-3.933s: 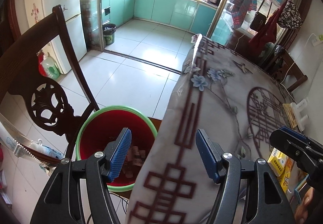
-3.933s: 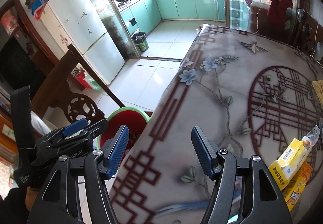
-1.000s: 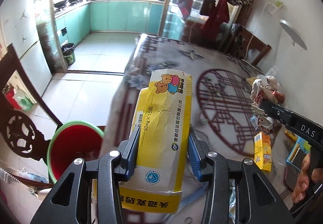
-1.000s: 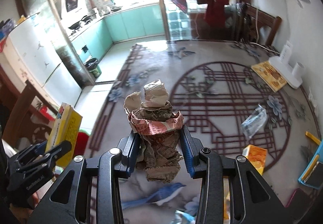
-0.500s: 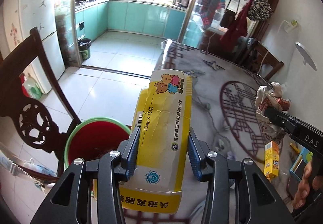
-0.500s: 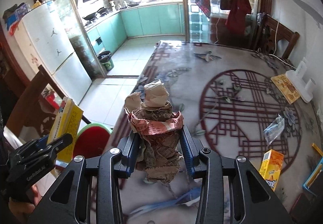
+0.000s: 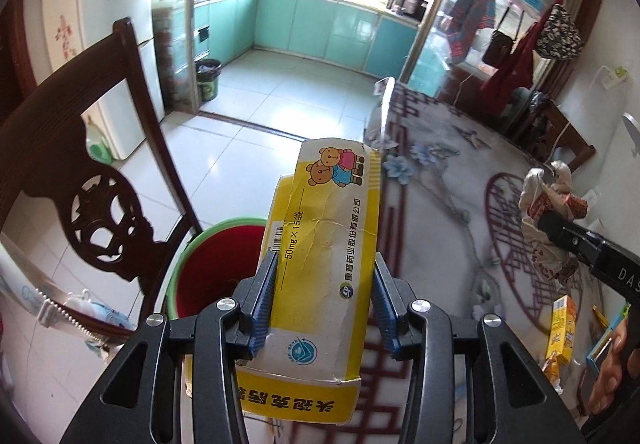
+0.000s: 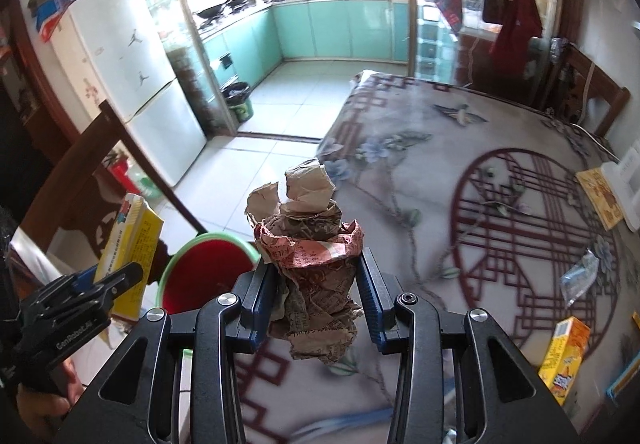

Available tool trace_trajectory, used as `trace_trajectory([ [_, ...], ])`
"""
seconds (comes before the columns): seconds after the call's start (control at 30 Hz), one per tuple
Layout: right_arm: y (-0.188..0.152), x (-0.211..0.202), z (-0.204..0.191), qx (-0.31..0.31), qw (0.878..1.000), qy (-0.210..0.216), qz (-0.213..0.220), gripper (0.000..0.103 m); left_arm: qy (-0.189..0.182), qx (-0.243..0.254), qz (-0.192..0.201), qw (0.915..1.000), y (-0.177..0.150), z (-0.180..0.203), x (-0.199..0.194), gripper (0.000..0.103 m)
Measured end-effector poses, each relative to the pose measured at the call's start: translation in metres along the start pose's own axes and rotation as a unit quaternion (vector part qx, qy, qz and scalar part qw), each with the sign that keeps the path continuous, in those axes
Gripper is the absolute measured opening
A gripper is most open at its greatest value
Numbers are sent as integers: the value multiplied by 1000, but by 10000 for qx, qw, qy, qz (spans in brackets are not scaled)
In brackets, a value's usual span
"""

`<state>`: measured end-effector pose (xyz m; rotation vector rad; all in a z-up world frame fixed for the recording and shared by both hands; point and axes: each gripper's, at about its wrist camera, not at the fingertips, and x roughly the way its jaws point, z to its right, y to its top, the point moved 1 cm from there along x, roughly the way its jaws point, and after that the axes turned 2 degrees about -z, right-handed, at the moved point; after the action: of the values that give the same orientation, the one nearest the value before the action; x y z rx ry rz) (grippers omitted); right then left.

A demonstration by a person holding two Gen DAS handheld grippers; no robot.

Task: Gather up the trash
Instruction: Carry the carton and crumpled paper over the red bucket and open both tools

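My left gripper (image 7: 324,296) is shut on a flattened yellow medicine box (image 7: 326,268) with cartoon bears. It holds the box over the table's edge, just right of a red bucket with a green rim (image 7: 212,268) on the floor. My right gripper (image 8: 312,292) is shut on a crumpled wad of paper (image 8: 312,256) above the table's left edge. The bucket (image 8: 200,272) lies to its lower left. The left gripper with the box (image 8: 132,244) shows at the left of the right wrist view. The wad (image 7: 552,220) shows at the right of the left wrist view.
A dark carved wooden chair (image 7: 92,212) stands beside the bucket. The patterned tablecloth (image 8: 480,180) carries an orange-yellow carton (image 8: 564,352), a clear plastic wrapper (image 8: 580,276) and a yellow booklet (image 8: 600,196). Tiled floor leads to the kitchen.
Both grippers have swung left with their loads toward the table's edge. The bucket and chair now sit larger and closer in both views.
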<state>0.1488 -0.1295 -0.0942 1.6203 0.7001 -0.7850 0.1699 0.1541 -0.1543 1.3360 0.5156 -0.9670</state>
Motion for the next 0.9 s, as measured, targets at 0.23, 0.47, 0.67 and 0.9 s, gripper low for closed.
trace_trajectory([
  [0.23,6,23,-36,-409,9986,243,-239,38,281,-364,-138,9988,-11,-37,6,42],
  [0.47,10,37,-64,-685,9960,438,-375,38,477,-675,-162,9964,-13,-69,12,42],
  [0.67,11,48,-75,-774,9943,535,-502,38,585,-749,-269,9951,-11,-83,24,42],
  [0.9,7,57,-85,-825,9929,558,-654,38,625,-709,-390,9948,-5,-89,42,42],
])
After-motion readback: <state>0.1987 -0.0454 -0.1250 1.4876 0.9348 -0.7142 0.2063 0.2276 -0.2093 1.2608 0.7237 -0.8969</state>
